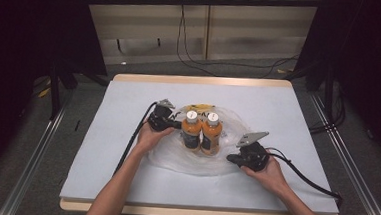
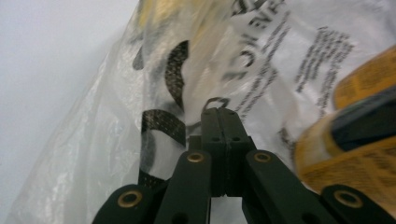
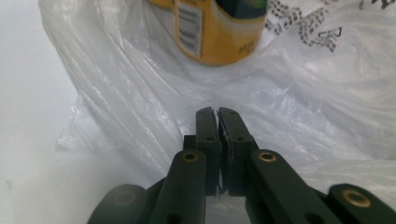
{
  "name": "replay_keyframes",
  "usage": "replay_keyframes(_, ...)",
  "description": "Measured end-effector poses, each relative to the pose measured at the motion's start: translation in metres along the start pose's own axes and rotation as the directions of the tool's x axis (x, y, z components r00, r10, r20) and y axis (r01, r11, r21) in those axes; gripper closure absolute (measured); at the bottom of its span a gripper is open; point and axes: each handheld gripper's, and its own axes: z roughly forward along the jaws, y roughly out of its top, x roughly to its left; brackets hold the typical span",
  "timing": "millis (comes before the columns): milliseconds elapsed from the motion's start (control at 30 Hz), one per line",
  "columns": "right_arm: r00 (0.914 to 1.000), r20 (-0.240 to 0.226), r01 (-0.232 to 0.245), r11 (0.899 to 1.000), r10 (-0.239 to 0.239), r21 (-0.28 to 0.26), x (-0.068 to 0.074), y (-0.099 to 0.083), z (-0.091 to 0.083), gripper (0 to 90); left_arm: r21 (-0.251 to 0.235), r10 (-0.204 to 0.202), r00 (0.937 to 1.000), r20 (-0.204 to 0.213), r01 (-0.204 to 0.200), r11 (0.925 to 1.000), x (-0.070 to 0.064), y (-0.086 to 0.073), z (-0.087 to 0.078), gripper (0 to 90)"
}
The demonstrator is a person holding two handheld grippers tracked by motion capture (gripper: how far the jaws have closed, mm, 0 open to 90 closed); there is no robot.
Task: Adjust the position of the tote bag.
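Two orange bottles with white caps, one on the left [image 1: 191, 132] and one on the right [image 1: 211, 135], stand upright side by side on a crumpled clear plastic bag [image 1: 195, 163] at the table's middle. My left gripper [image 1: 177, 124] is at the left bottle's side, its jaws shut [image 2: 218, 112] on the printed bag film [image 2: 116, 140], with a bottle [image 2: 355, 144] close on the right. My right gripper [image 1: 229, 158] is at the bag's front right edge. Its jaws [image 3: 216, 112] pinch a thin fold of bag [image 3: 303, 107], and a bottle base [image 3: 215, 32] stands beyond.
The table carries a pale grey cover [image 1: 124, 173] with a wooden rim [image 1: 200, 81]. Black cables trail from both grippers toward the front edge. Dark stands and floor cables surround the table.
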Motion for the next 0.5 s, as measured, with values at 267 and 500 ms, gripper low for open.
replay_keyframes(267,0.9993,0.003,-0.038,0.994,0.038,-0.101,-0.003,0.006,-0.012,85.2,-0.102,0.038,0.9984,0.042,-0.034,0.9942,-0.015,-0.001,-0.034,81.7)
replay_keyframes(500,0.9984,0.026,-0.046,0.986,0.051,-0.162,-0.005,0.009,-0.020,85.0,-0.167,0.074,0.9970,0.020,-0.070,0.9836,-0.027,-0.003,-0.062,67.1)
